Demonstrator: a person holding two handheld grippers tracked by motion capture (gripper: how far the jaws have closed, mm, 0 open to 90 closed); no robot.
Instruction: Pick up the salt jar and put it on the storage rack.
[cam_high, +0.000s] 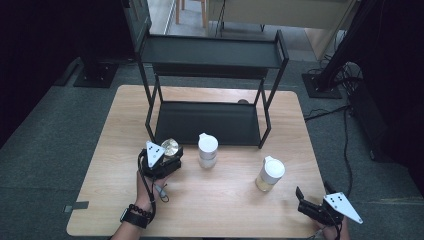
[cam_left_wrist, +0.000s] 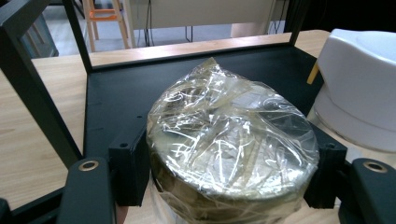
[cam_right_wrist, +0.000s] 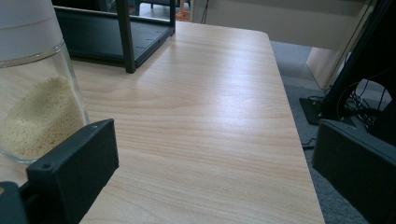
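Plastic wrap is the risk: the left gripper (cam_left_wrist: 224, 186) is clamped on the film-covered jar (cam_left_wrist: 229, 144), just short of the black rack's lower shelf (cam_left_wrist: 116, 93). Slick film could slide between the pads, or the jar could clip the white-lidded jar (cam_left_wrist: 359, 88) beside it. Right gripper (cam_right_wrist: 210, 186) rests with jaws apart, holding nothing.

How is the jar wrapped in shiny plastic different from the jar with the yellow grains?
The wrapped jar is covered in crinkly clear film; the grain jar has a white lid. The wrapped jar is gripped between the jaws of the left hand-held gripper; the grain jar stands free on the table, apart from the right hand-held gripper, whose jaws stand open. The wrapped jar is right in front of the black shelf; the grain jar stands farther from it.
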